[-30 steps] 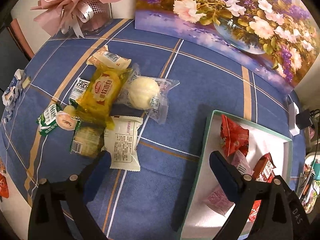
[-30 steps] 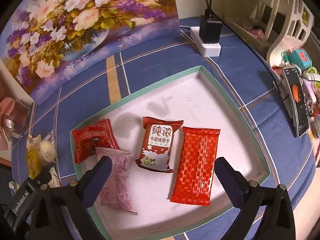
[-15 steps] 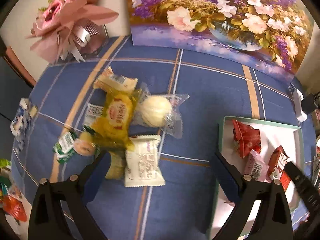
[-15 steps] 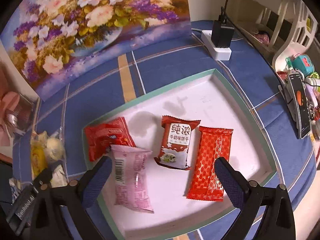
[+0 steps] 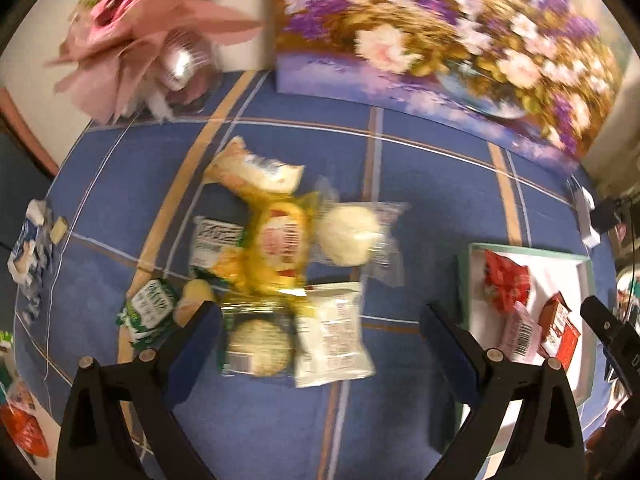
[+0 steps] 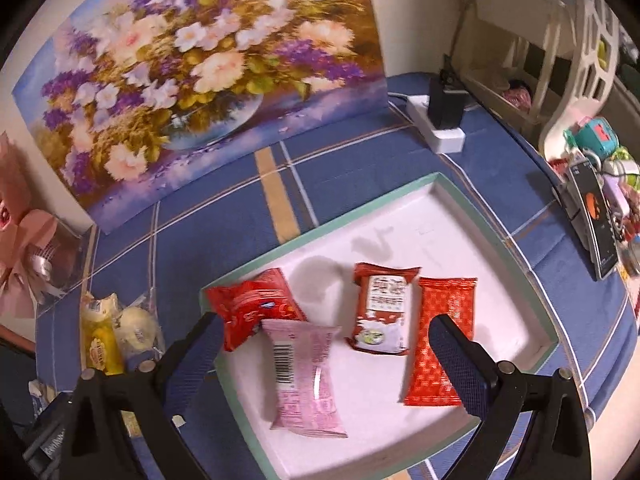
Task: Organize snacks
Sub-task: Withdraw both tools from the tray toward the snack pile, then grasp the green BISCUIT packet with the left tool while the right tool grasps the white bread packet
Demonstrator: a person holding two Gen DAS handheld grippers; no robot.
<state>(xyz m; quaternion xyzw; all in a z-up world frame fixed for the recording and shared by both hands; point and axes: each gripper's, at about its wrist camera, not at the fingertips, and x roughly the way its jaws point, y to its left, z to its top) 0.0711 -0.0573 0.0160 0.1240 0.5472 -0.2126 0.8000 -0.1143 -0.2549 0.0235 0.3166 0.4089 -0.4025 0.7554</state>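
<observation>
Snack pile (image 5: 280, 264) motion-blurred, labels unreadable; tray (image 5: 464, 280) cut by right edge.

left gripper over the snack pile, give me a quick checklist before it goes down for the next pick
1. Left gripper open and empty: ok, jaws wide apart, nothing between them.
2. A snack sits between the fingers: ok, the white packet and the round cookie pack lie in the gap.
3. Single item isolated: not ok, both touch each other and the yellow packet overlaps their far ends.
4. Tray has free space: ok, bare white floor behind its four snacks.
5. Right gripper out of the way: ok, open above the tray, holding nothing.
6. Sharp view of the target: not ok, left wrist image is motion-blurred.
</observation>
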